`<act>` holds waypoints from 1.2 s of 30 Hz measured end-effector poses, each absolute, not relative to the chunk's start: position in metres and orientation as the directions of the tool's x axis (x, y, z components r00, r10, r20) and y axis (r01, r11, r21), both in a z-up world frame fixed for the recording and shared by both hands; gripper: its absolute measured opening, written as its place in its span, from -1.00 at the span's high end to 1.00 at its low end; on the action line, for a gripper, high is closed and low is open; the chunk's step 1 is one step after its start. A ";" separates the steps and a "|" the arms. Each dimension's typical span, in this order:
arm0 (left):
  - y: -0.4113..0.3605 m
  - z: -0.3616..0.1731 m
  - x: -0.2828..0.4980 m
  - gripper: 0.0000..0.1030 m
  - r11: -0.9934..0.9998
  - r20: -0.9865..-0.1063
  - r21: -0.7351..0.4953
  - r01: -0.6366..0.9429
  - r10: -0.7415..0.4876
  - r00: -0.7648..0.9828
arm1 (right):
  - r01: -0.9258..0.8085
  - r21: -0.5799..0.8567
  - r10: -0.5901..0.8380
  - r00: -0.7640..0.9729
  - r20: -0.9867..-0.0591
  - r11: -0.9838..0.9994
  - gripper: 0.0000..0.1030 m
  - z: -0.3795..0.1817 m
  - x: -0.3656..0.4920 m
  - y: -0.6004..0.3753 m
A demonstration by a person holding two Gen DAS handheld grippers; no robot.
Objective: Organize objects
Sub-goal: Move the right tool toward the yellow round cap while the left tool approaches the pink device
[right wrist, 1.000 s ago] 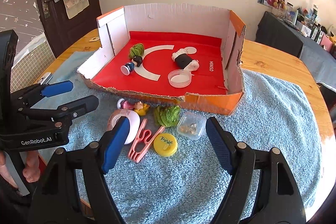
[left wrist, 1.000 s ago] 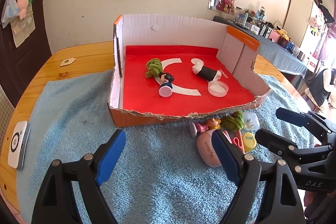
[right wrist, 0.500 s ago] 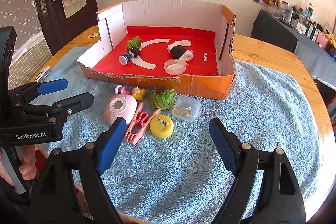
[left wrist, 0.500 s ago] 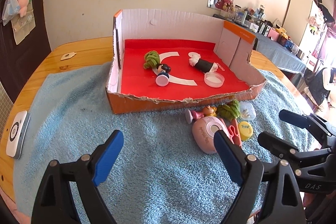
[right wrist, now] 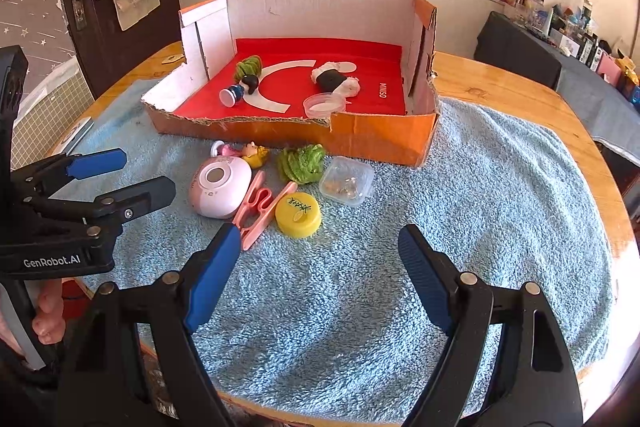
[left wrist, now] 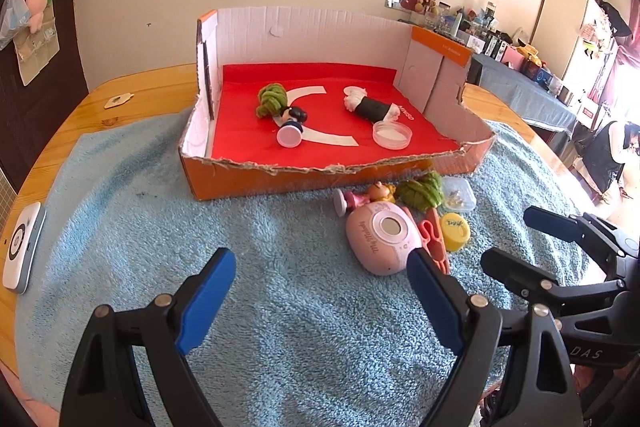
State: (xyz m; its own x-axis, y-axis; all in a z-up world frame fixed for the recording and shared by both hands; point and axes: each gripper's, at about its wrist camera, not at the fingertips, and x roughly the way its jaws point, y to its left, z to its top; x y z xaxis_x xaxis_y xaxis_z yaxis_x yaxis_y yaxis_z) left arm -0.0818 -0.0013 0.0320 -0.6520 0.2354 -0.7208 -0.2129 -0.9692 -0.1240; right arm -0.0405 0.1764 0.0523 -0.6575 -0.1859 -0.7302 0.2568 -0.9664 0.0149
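While both sets of jaws stand wide apart and hold nothing, the round wooden table (right wrist: 500, 95) lies ahead of them under a blue towel (right wrist: 480, 195). Beyond the jaws, on the towel, sits the cardboard box (left wrist: 256, 183) with its red floor, holding a green yarn bundle (left wrist: 271, 98), a small dark-haired figurine (left wrist: 291, 131), a black and white roll (left wrist: 372, 107) and a clear round lid (left wrist: 392, 135). Between the box's front wall and the jaws, a cluster lies on the towel: the pink oval device (right wrist: 220, 187) just ahead of the left finger of the right gripper (right wrist: 320, 263), with a pink clip (right wrist: 260, 207) touching it, a yellow cap (right wrist: 298, 214) beside the clip, a clear square container (right wrist: 346, 181), a second green yarn bundle (right wrist: 302, 163) and a little pink and yellow figurine (right wrist: 244, 151) near the box wall. From the left gripper (left wrist: 320, 287), this cluster lies ahead and to the right, the device just beyond its right finger. Far left of those jaws, a white gadget (left wrist: 22, 247) rests at the table's edge.
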 end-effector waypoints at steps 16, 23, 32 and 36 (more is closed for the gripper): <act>0.021 0.018 -0.086 -0.12 -0.948 -0.753 -0.142 -0.284 0.290 -0.590 | 0.277 0.020 -0.193 -0.618 -0.762 -0.961 0.03 0.035 -0.051 0.174; 0.027 0.014 -0.090 -0.12 -0.942 -0.760 -0.151 -0.298 0.304 -0.575 | 0.289 0.016 -0.196 -0.607 -0.770 -0.957 0.05 0.029 -0.056 0.171; 0.032 0.013 -0.099 -0.09 -0.940 -0.762 -0.165 -0.298 0.313 -0.567 | 0.290 0.017 -0.196 -0.601 -0.775 -0.957 0.08 0.024 -0.062 0.174; 0.033 0.012 -0.103 -0.09 -0.942 -0.760 -0.169 -0.291 0.313 -0.569 | 0.287 0.014 -0.191 -0.601 -0.776 -0.958 0.08 0.024 -0.064 0.177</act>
